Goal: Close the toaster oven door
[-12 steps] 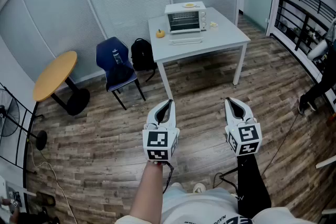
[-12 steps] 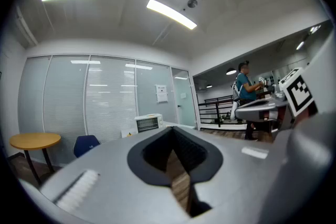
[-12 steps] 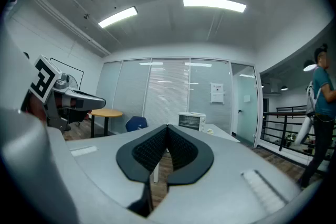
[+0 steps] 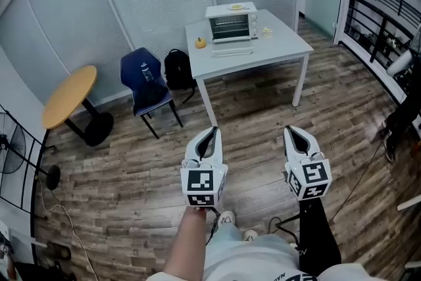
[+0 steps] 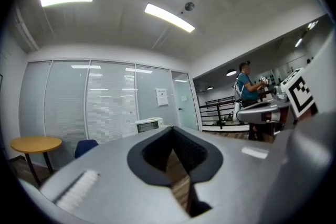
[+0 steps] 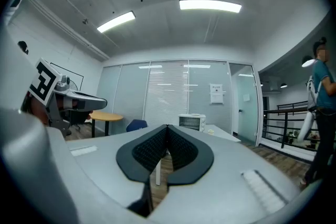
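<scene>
left hand-held gripper (image 4: pixel 210 131) and right hand-held gripper (image 4: pixel 291 131): jaws pressed together, nothing between them, held over the floor (image 4: pixel 131 168). toaster oven (image 4: pixel 232 22) stands on the worktop (image 4: pixel 279 43), well apart from both.

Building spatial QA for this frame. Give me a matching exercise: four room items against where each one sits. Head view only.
Things:
1. toaster oven
2. black backpack
3. round wooden table
4. small orange object

Places:
A. between the blue chair and the white table
B. left of the blue chair
C. at the back of the white table's top
D. on the white table, just left of the toaster oven

Pairs: 1-C, 2-A, 3-B, 4-D
</scene>
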Available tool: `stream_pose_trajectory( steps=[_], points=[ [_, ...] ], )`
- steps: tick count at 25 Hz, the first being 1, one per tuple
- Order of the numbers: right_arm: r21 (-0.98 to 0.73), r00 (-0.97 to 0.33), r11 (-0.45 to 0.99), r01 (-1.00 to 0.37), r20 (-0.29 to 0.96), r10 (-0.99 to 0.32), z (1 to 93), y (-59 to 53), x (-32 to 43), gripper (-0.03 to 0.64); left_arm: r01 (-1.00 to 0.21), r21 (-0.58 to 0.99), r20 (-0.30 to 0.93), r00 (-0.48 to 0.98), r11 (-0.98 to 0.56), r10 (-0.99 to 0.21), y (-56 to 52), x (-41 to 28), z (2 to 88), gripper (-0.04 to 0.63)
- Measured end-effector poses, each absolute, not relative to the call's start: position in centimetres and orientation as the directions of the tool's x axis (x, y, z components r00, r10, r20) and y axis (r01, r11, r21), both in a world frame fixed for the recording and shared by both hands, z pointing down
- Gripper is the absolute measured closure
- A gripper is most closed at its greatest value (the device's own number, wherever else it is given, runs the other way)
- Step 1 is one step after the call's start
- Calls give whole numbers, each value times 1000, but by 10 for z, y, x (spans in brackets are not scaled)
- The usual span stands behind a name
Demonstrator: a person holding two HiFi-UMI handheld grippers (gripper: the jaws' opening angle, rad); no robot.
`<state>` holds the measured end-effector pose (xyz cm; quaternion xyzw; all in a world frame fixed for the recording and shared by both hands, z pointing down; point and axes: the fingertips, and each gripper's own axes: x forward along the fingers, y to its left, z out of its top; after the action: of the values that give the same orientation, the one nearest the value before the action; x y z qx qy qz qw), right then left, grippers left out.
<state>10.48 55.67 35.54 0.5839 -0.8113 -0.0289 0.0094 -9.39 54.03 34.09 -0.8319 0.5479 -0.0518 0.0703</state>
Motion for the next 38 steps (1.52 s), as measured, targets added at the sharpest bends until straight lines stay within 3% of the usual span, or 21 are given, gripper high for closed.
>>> stream_pose_trajectory(
  steps=[15,38],
  points=[
    [49,-313,311,-949,-39,-949,357,494,98,615,-879,-219,-2,435,-424,-900,472,-93,345,540],
    [60,-249,246,-967,-37,-968,342,247,65,615,-870,-203,-53,467,-449,-883,206,-138,320,541]
  ],
)
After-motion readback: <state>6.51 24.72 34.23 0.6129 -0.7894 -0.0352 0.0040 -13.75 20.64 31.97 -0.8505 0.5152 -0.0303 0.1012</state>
